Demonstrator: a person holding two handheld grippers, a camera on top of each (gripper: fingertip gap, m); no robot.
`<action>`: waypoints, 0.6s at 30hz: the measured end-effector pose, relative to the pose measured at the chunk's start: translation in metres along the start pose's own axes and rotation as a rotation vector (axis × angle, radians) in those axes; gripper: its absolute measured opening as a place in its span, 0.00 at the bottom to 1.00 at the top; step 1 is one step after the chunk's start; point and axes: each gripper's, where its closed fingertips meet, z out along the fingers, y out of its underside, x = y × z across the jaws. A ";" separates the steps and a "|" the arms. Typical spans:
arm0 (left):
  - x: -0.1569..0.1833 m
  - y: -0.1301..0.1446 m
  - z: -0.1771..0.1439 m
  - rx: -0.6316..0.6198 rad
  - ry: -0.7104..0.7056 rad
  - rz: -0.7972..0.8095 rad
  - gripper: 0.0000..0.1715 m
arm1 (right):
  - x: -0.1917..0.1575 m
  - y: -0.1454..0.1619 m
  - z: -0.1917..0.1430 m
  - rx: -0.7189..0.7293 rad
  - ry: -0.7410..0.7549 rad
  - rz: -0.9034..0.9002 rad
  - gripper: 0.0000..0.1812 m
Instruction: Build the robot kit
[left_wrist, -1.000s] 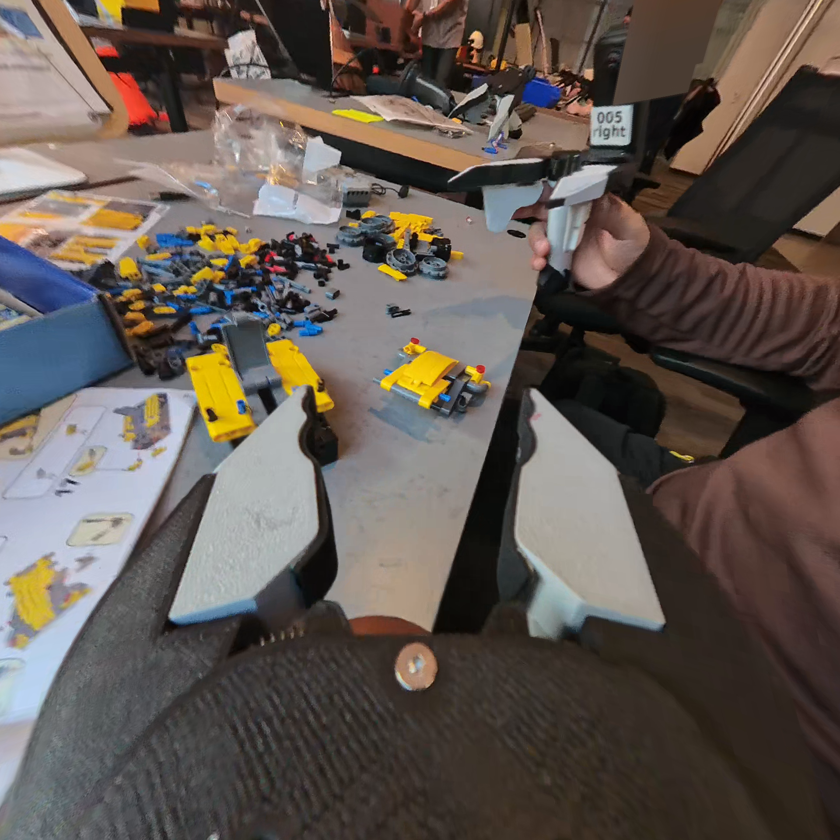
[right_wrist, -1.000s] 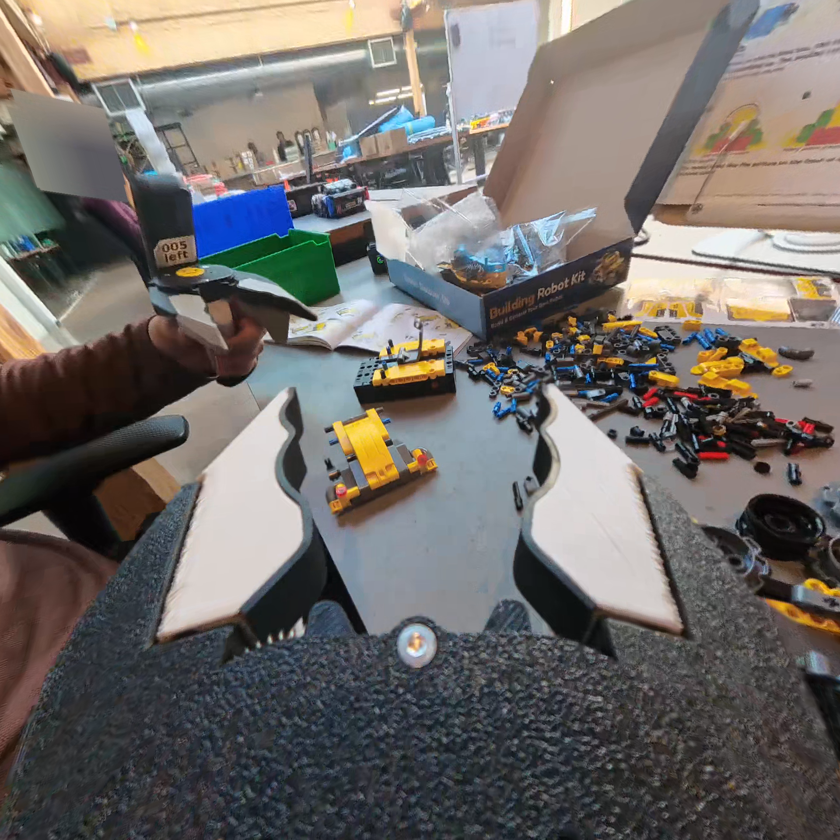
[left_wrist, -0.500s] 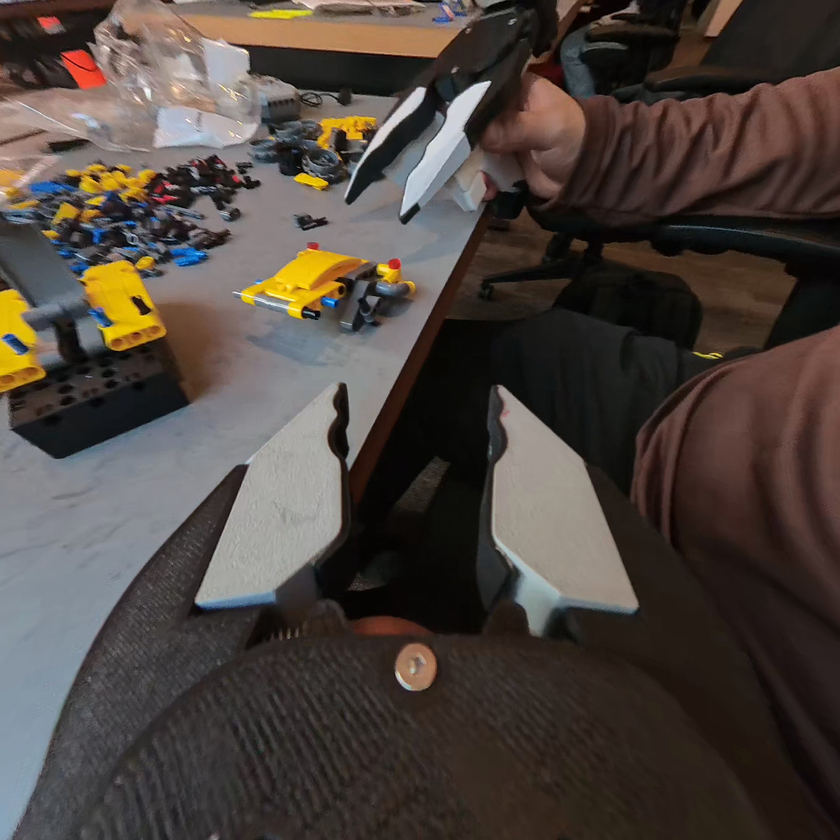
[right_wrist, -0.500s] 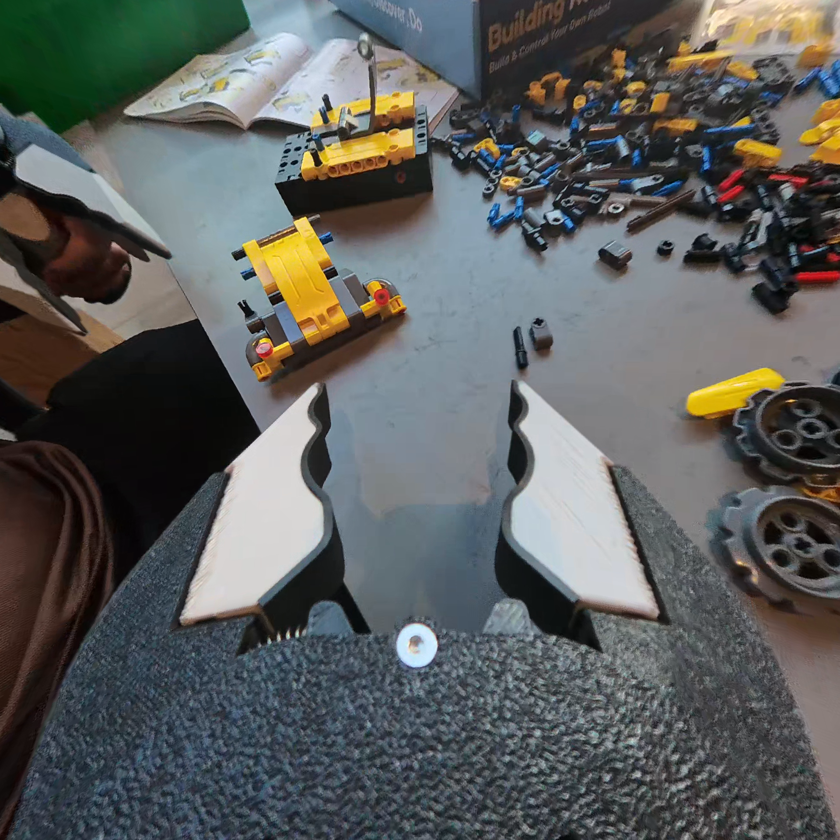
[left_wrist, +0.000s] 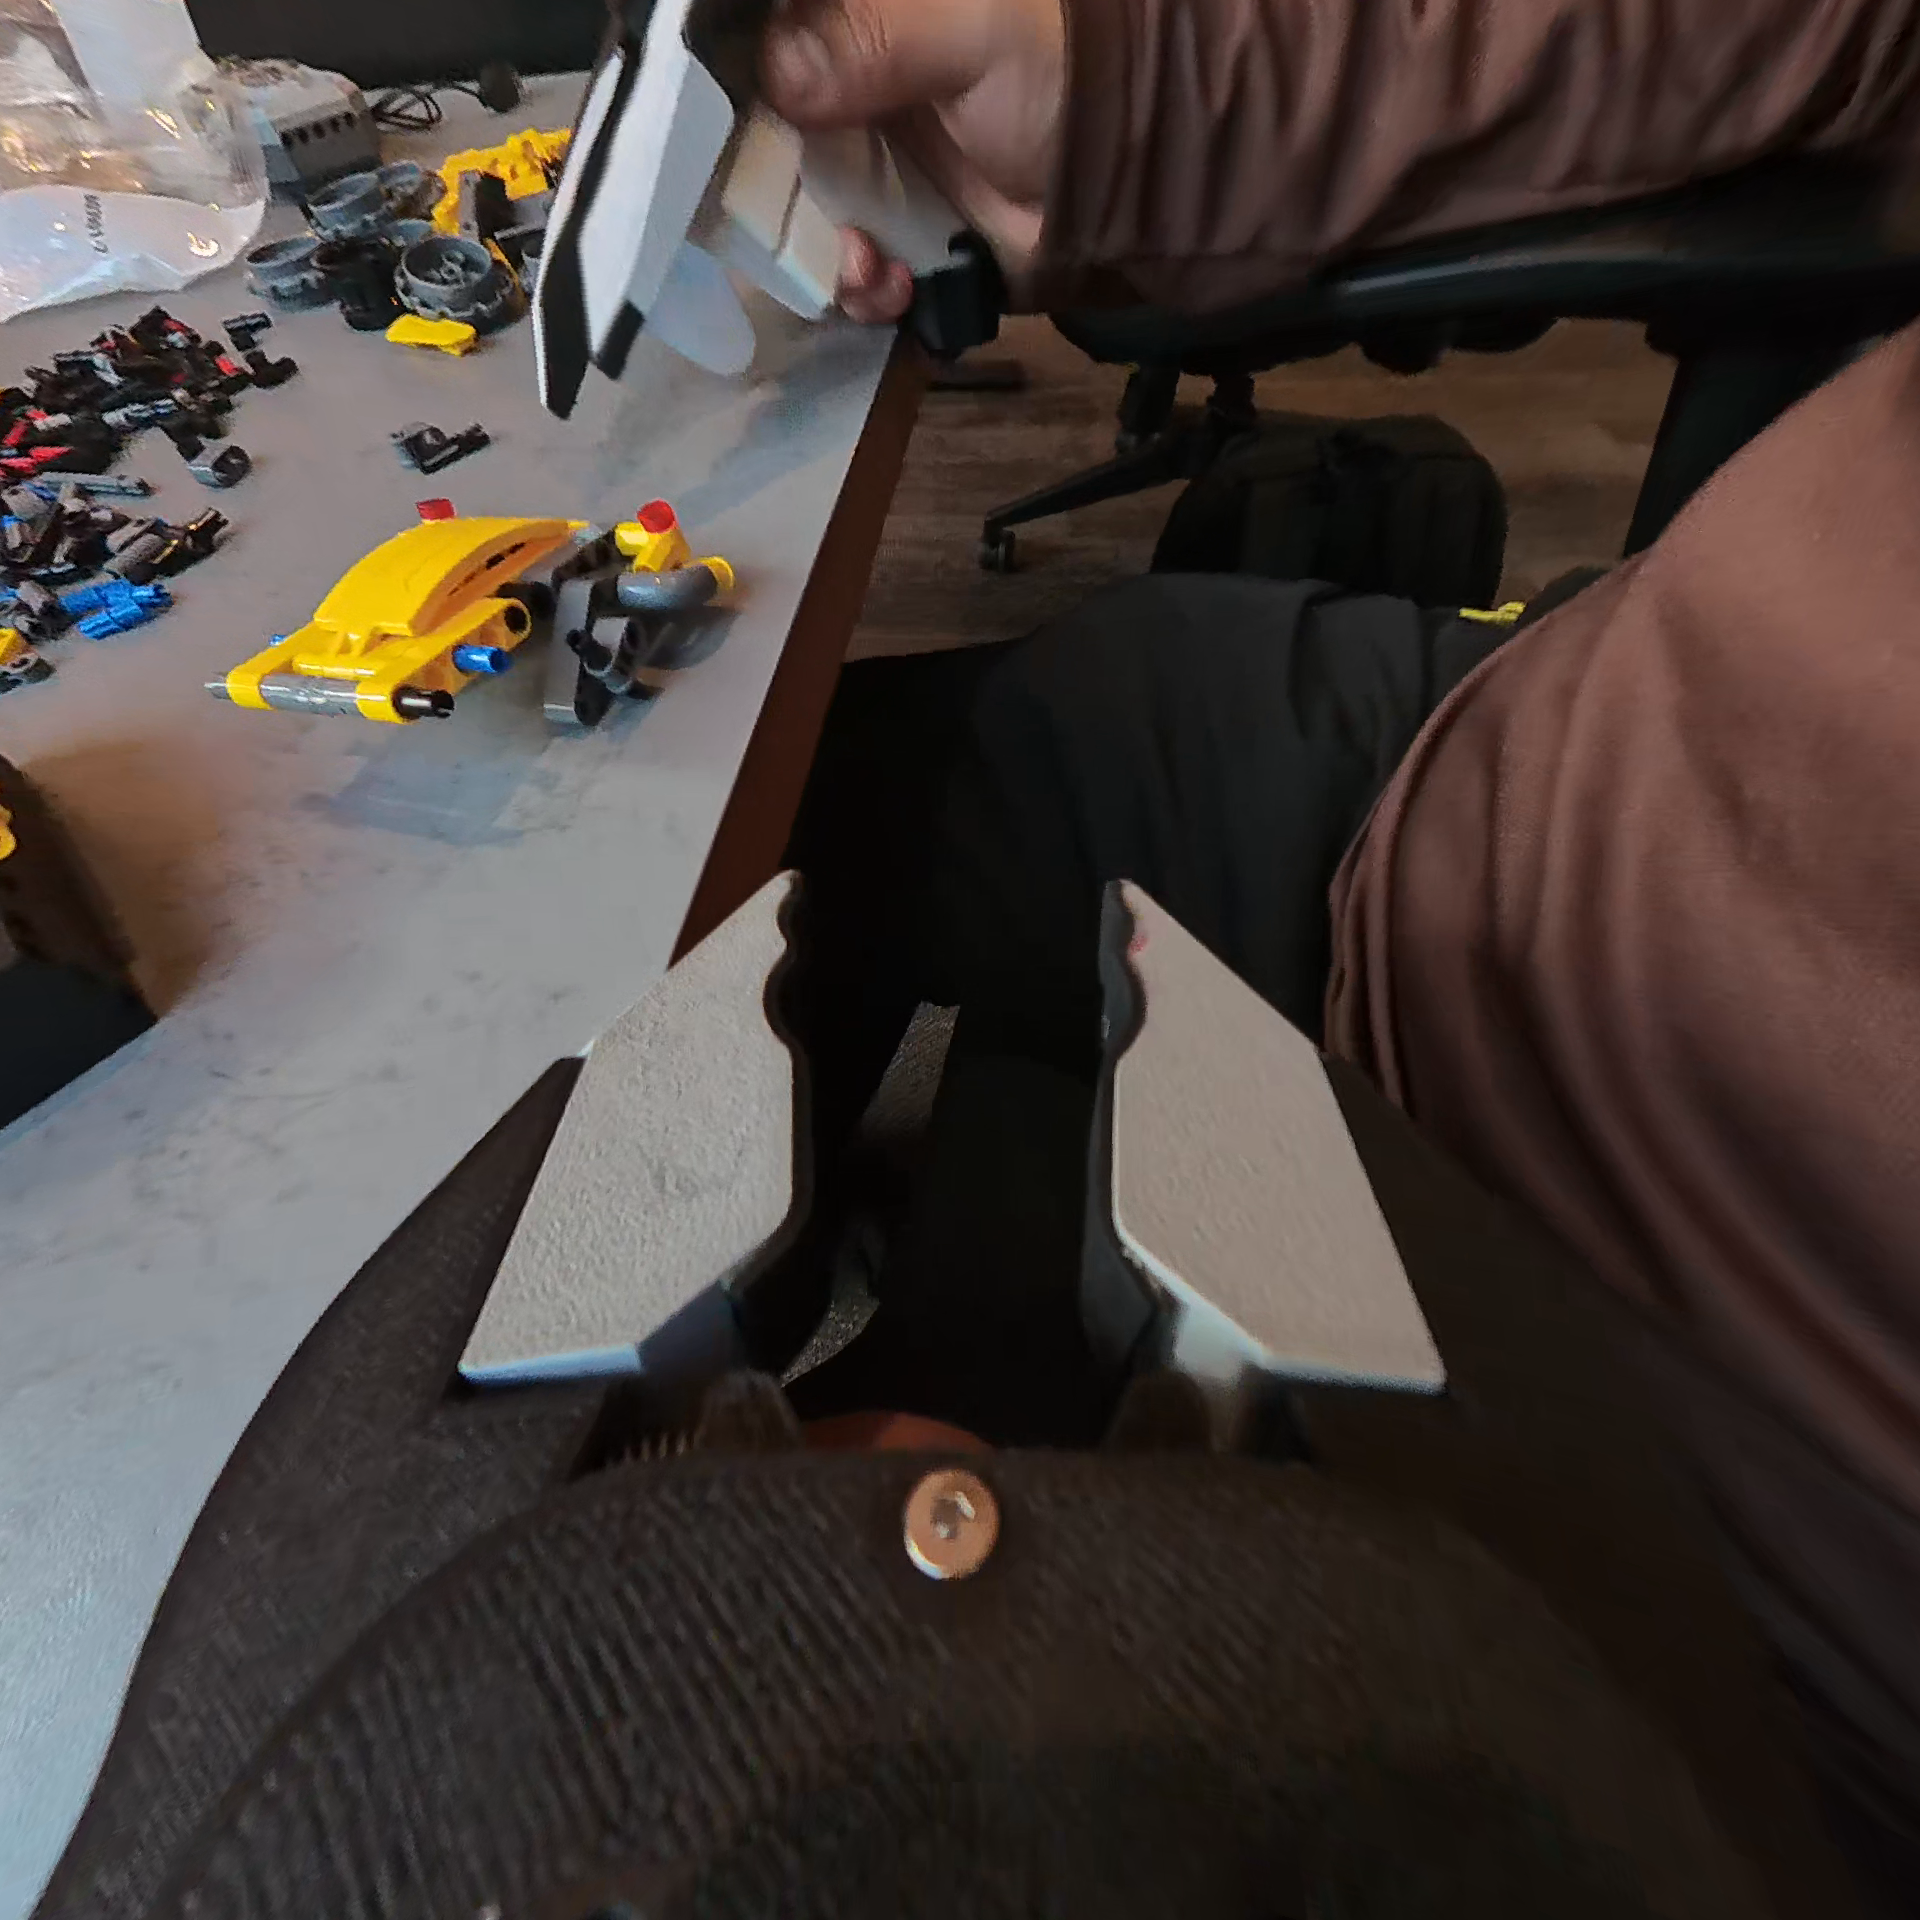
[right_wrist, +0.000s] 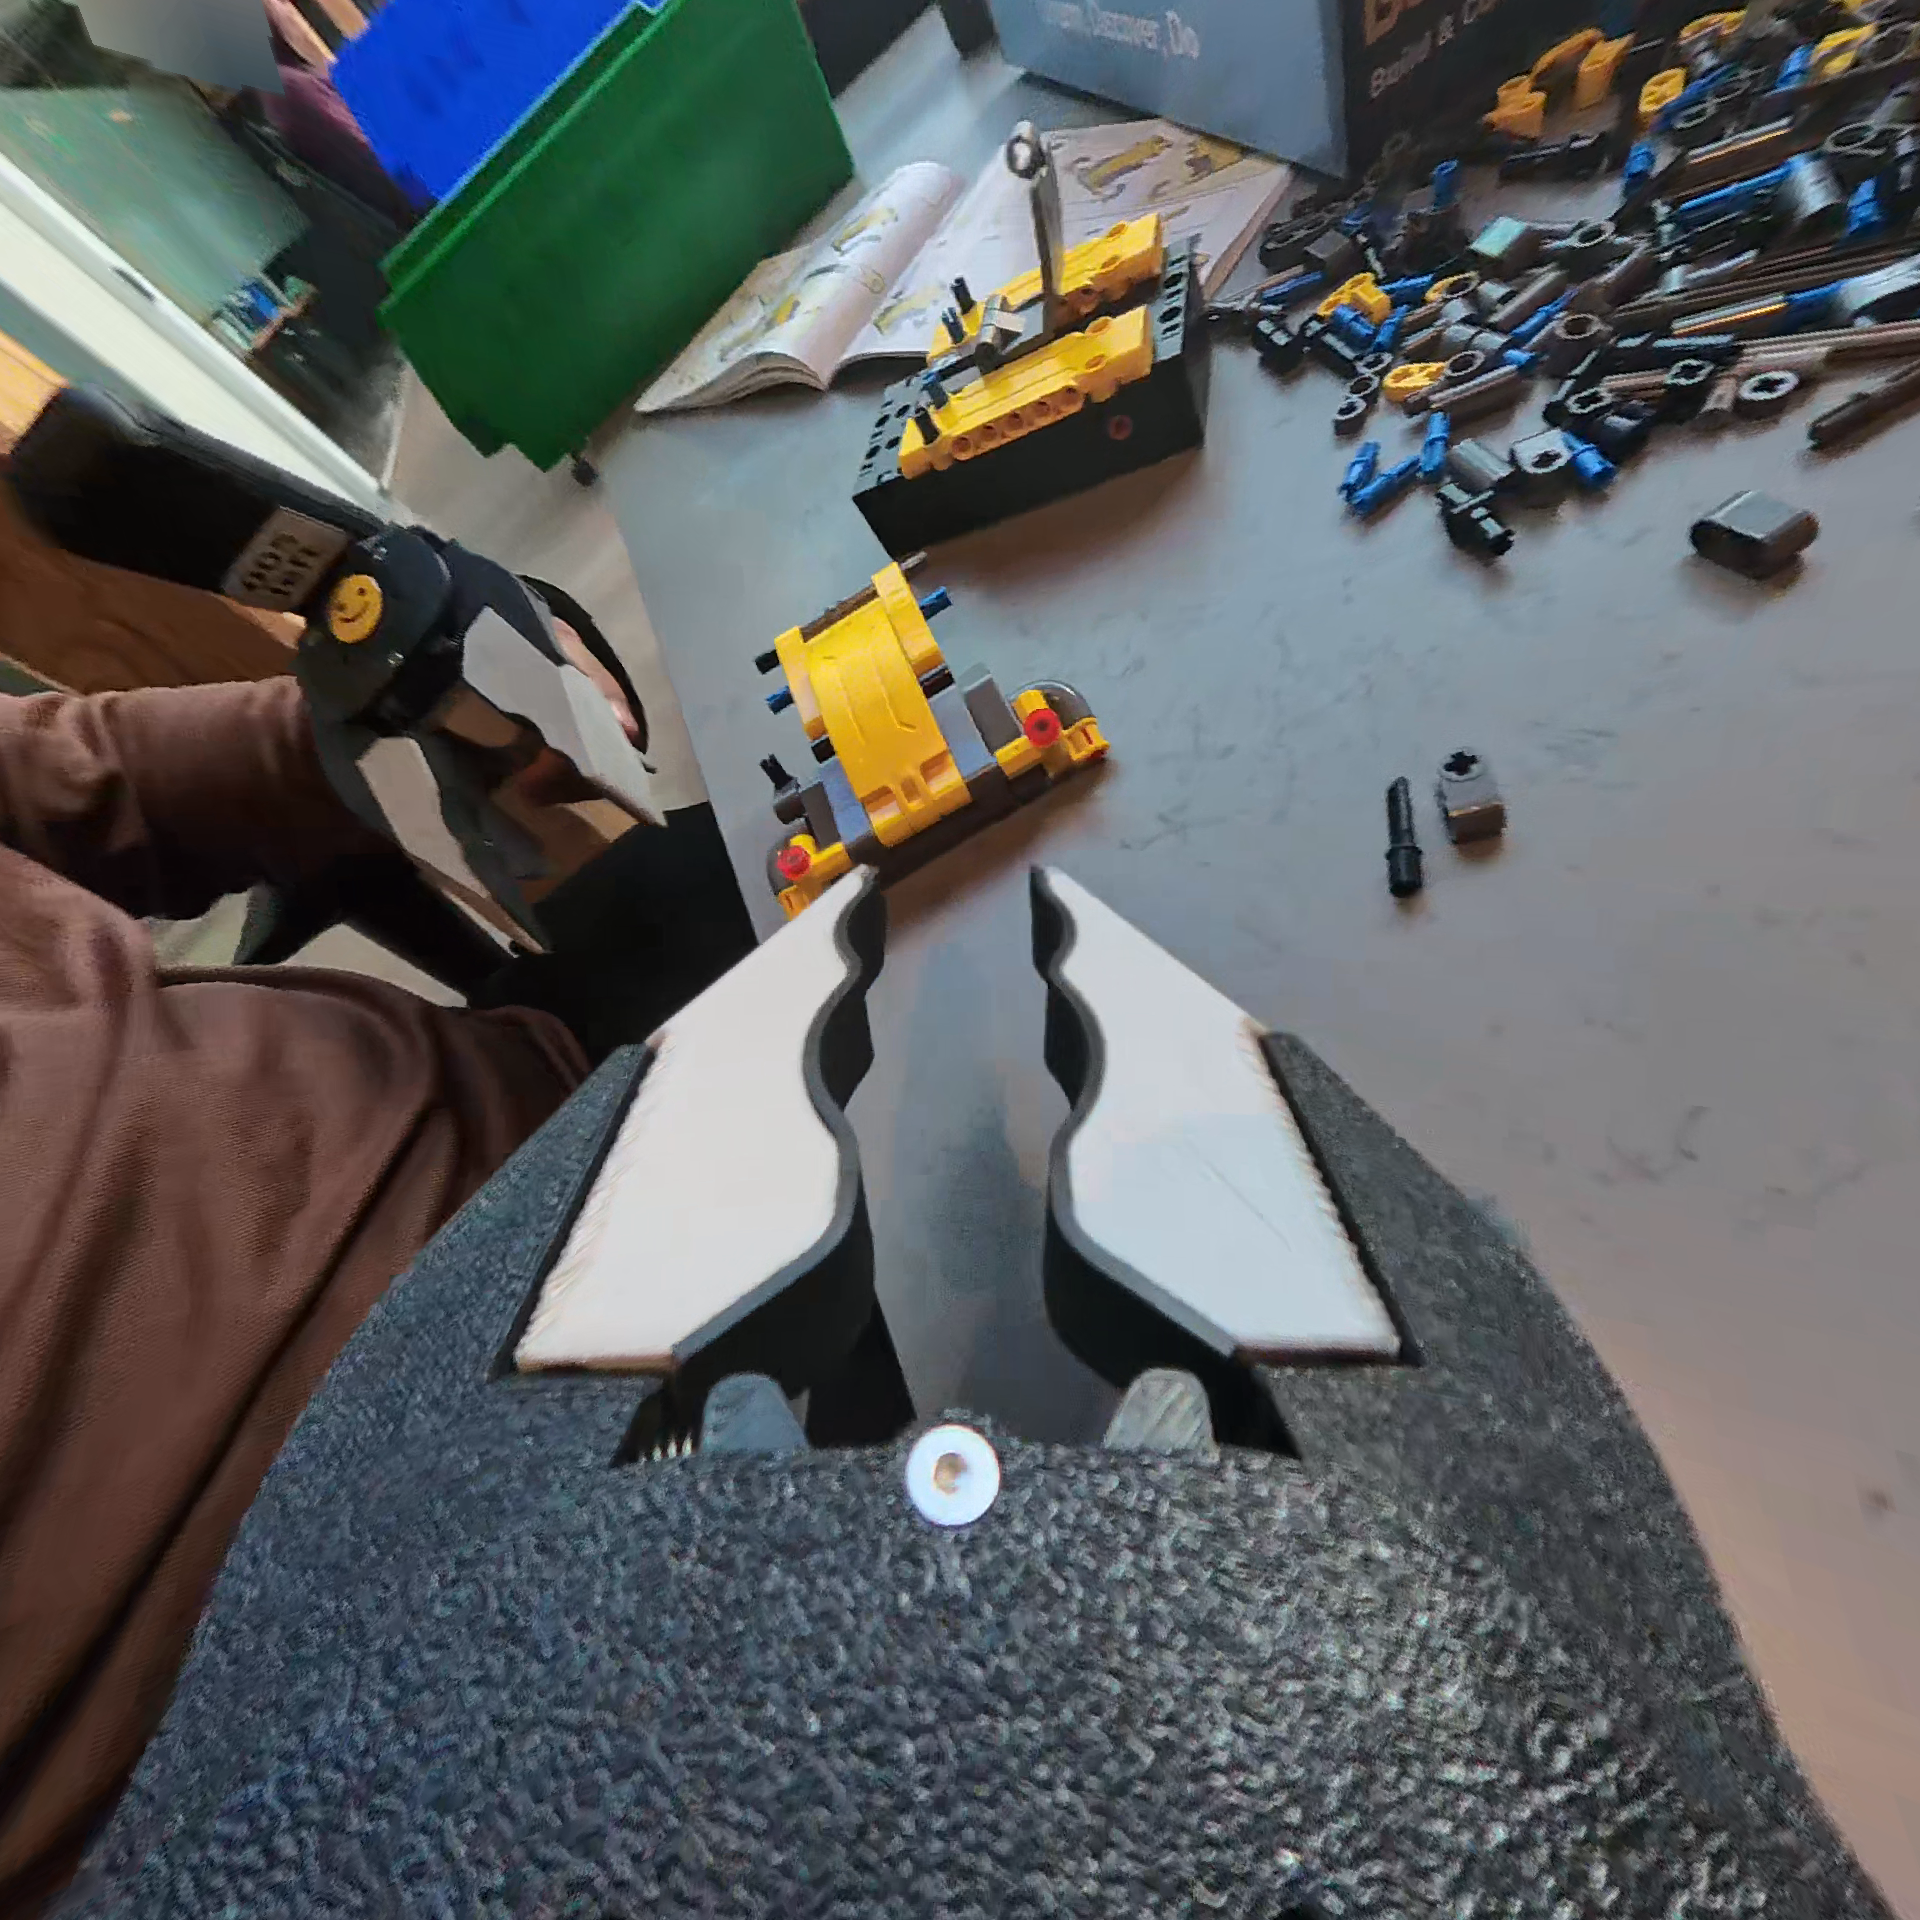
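Note:
A small yellow and grey brick assembly (right_wrist: 894, 727) with red studs lies near the table's front edge; it also shows in the left wrist view (left_wrist: 468, 613). My right gripper (right_wrist: 954, 883) hovers low over the grey table (right_wrist: 1455, 1091) just short of it, jaws empty and only narrowly apart, the left fingertip (right_wrist: 852, 904) close to the assembly's red-stud end. My left gripper (left_wrist: 956, 904) is open and empty, off the table's edge (left_wrist: 790, 675) over the person's dark trousers. Each gripper shows in the other's view: the right (left_wrist: 623, 208), the left (right_wrist: 468, 727).
A black base with yellow beams (right_wrist: 1039, 416) stands behind the assembly. Loose blue, black and yellow pieces (right_wrist: 1558, 312) spread at the right, with a black pin (right_wrist: 1401, 836) and small grey piece (right_wrist: 1470, 795) nearer. An open booklet (right_wrist: 883, 281), green bin (right_wrist: 623, 229), grey wheels (left_wrist: 436, 270). Across from one pair of fingers to the other is roughly 15 cm.
My right gripper has dropped toward the table and closed in on the yellow assembly, its jaws narrowing. My left gripper has swung down and right, off the table's edge.

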 end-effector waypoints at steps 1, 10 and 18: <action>0.000 0.002 0.000 -0.009 -0.004 0.008 0.31 | -0.002 0.000 0.002 -0.006 -0.020 0.011 0.14; 0.012 0.007 0.006 -0.049 0.018 0.094 0.30 | -0.023 -0.004 0.019 -0.028 -0.143 0.021 0.17; 0.023 0.007 0.010 -0.060 0.068 0.150 0.30 | -0.025 -0.009 0.015 0.009 -0.177 0.037 0.17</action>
